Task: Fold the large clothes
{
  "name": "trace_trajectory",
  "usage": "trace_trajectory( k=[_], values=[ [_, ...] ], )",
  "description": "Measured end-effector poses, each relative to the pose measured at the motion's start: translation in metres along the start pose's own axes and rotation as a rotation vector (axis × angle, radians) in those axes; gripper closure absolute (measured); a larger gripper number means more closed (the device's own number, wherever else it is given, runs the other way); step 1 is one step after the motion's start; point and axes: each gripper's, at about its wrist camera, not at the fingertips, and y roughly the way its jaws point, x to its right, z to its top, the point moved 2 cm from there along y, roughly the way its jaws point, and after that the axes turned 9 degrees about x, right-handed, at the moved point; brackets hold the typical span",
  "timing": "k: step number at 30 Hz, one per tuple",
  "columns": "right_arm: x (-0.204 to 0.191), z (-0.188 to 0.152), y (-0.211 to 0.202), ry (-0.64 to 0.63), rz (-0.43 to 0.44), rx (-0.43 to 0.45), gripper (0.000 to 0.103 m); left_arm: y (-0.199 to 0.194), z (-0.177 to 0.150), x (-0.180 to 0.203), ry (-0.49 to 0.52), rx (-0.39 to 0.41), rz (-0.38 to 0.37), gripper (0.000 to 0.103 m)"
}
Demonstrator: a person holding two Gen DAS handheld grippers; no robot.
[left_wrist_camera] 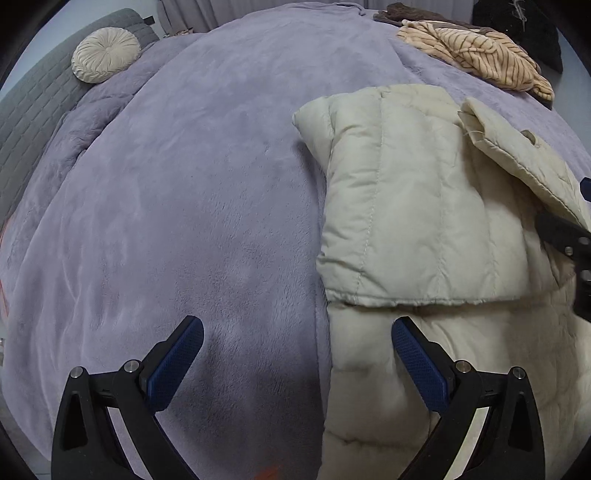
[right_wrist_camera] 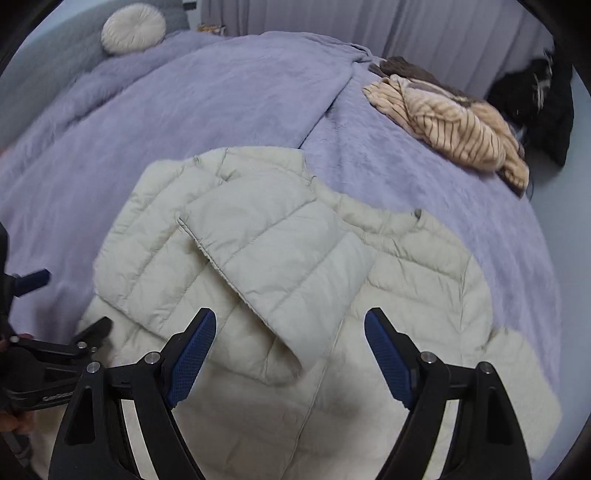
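Observation:
A cream quilted puffer jacket (right_wrist_camera: 288, 266) lies flat on a lilac fleece blanket (right_wrist_camera: 221, 103), both sleeves folded across its front. In the left wrist view the jacket (left_wrist_camera: 424, 221) fills the right half. My left gripper (left_wrist_camera: 297, 330) is open and empty, hovering above the jacket's left edge, one finger over the blanket (left_wrist_camera: 177, 206). My right gripper (right_wrist_camera: 290, 323) is open and empty, just above the jacket's lower middle. The left gripper also shows at the left edge of the right wrist view (right_wrist_camera: 66, 314). Part of the right gripper (left_wrist_camera: 576, 240) shows at the right edge of the left wrist view.
A striped beige garment (right_wrist_camera: 454, 129) over a brown one lies at the bed's far right. A round cream cushion (right_wrist_camera: 133, 26) rests against the grey headboard (left_wrist_camera: 29, 110). A black item (right_wrist_camera: 535, 107) sits beyond the bed at the right. Curtains hang behind.

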Motion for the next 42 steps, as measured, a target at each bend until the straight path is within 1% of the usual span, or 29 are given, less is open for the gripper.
trace_trajectory(
  k=[1,2,3,4,5,6,7,8,10,11,13,14,16,17,18,20,22,23,25,27,29,32,33,34,36,37,39,40,42],
  values=[
    [-0.009,0.003,0.012,-0.052,-0.060,-0.009,0.019,0.004,0.003,0.000,-0.014,0.014,0.035,0.001],
    [-0.013,0.006,0.022,-0.077,-0.101,-0.010,0.039,0.010,0.005,-0.003,-0.047,0.014,0.062,0.001],
    [-0.011,0.009,0.029,-0.075,-0.118,-0.001,0.089,0.016,0.005,-0.009,-0.096,-0.003,0.072,0.001],
    [-0.003,0.010,0.032,-0.042,-0.132,0.003,0.099,0.022,0.005,-0.013,-0.146,-0.026,0.066,0.001],
    [0.010,0.010,0.030,0.032,-0.129,0.022,0.098,0.026,0.003,-0.020,-0.186,-0.040,0.055,0.001],
    [0.029,0.007,0.025,0.141,-0.099,0.043,0.098,0.028,0.001,-0.024,-0.207,-0.046,0.051,0.001],
    [0.051,0.001,0.021,0.286,-0.032,0.065,0.098,0.031,0.000,-0.026,-0.211,-0.045,0.050,0.001],
    [0.078,-0.011,0.018,0.466,0.058,0.086,0.098,0.031,-0.001,-0.027,-0.205,-0.038,0.050,0.001],
    [0.129,-0.049,0.025,0.838,0.199,0.108,0.098,0.033,-0.001,-0.028,-0.194,-0.029,0.053,0.001],
    [0.150,-0.071,0.034,1.002,0.244,0.099,0.098,0.035,-0.001,-0.029,-0.192,-0.028,0.053,0.001],
    [0.177,-0.116,0.052,1.282,0.322,0.074,0.097,0.037,-0.001,-0.031,-0.185,-0.031,0.050,0.000],
    [0.186,-0.136,0.059,1.393,0.353,0.069,0.093,0.036,0.000,-0.030,-0.174,-0.035,0.045,0.000],
    [0.194,-0.164,0.069,1.545,0.422,0.052,0.091,0.030,0.003,-0.028,-0.117,-0.047,0.015,0.000],
    [0.196,-0.172,0.069,1.588,0.452,0.051,0.076,0.025,0.003,-0.029,-0.073,-0.055,-0.018,0.000],
    [0.196,-0.176,0.065,1.595,0.469,0.057,0.054,0.018,0.003,-0.031,-0.029,-0.062,-0.059,0.000],
    [0.192,-0.170,0.048,1.536,0.489,0.055,0.035,-0.002,0.001,-0.039,0.045,-0.068,-0.121,0.000],
    [0.178,-0.159,0.029,1.445,0.530,0.039,0.035,-0.016,0.005,-0.051,0.089,-0.063,-0.159,0.001],
    [0.166,-0.151,0.021,1.395,0.554,0.014,0.035,-0.017,0.013,-0.059,0.076,-0.062,-0.174,0.001],
    [0.131,-0.135,0.010,1.299,0.619,-0.032,0.035,-0.006,0.037,-0.071,-0.015,-0.069,-0.230,0.001],
    [0.085,-0.117,0.010,1.202,0.697,-0.079,0.035,0.021,0.069,-0.081,-0.127,-0.082,-0.306,0.001],
    [0.037,-0.099,0.016,1.117,0.761,-0.106,0.035,0.046,0.097,-0.080,-0.179,-0.073,-0.368,0.001],
    [-0.019,-0.077,0.034,1.082,0.816,-0.120,0.036,0.083,0.123,-0.056,-0.154,-0.133,-0.439,0.001],
    [-0.033,-0.071,0.041,1.072,0.812,-0.117,0.036,0.092,0.129,-0.049,-0.134,-0.148,-0.450,0.006],
    [-0.044,-0.065,0.047,1.060,0.797,-0.110,0.037,0.097,0.133,-0.041,-0.108,-0.149,-0.452,0.015],
    [-0.062,-0.058,0.060,1.073,0.769,-0.102,0.047,0.105,0.137,-0.030,-0.085,-0.172,-0.481,0.059],
    [-0.067,-0.055,0.066,1.090,0.761,-0.098,0.052,0.107,0.138,-0.026,-0.089,-0.186,-0.503,0.066],
    [-0.074,-0.052,0.076,1.109,0.742,-0.091,0.090,0.106,0.140,-0.021,-0.054,-0.174,-0.496,0.069],
    [-0.077,-0.052,0.078,1.115,0.747,-0.084,0.095,0.102,0.139,-0.019,-0.019,-0.161,-0.484,0.069],
    [-0.080,-0.048,0.081,1.108,0.754,-0.070,0.097,0.099,0.140,-0.016,0.032,-0.142,-0.470,0.069]
  ],
)
